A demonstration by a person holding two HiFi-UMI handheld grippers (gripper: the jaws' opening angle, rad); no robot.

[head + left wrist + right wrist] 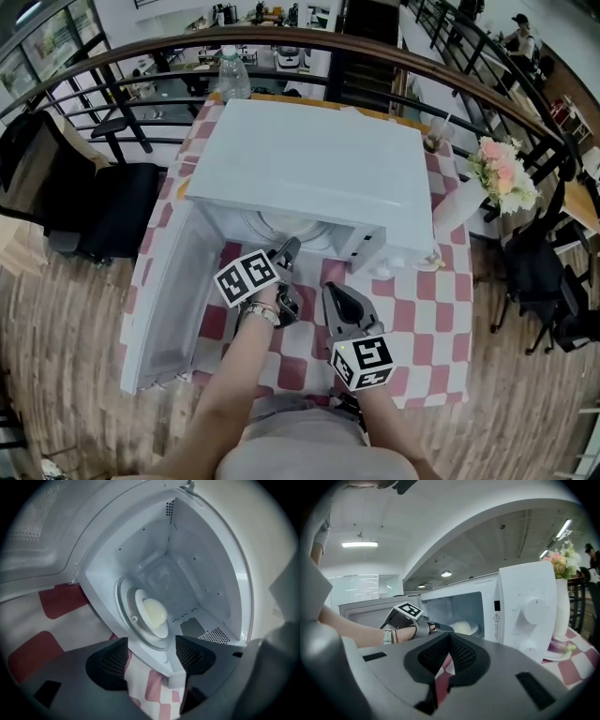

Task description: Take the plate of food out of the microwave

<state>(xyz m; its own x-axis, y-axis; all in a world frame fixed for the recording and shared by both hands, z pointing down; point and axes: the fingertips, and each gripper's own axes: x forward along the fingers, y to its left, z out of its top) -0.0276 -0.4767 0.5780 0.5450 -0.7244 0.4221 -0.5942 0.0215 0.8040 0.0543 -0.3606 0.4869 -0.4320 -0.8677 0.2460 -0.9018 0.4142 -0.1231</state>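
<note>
A white microwave [309,159] stands on the checked table, its door [164,291] swung wide to the left. Inside, a white plate with a pale round bun [152,612] rests on the glass turntable [126,620]; the right gripper view shows the same plate [464,628] through the opening. My left gripper [150,660] is open just outside the cavity's front sill, short of the plate, with only tablecloth and sill showing between its jaws. My right gripper [335,298] hangs lower, in front of the control panel [529,616], with its jaws together and nothing in them.
A white vase with flowers [502,173] and a small plate [560,648] stand right of the microwave. A water bottle [232,73] is behind it. The red-and-white cloth [422,309] covers the table. A black chair [112,206] stands at the left, and a curved railing [469,84] runs behind.
</note>
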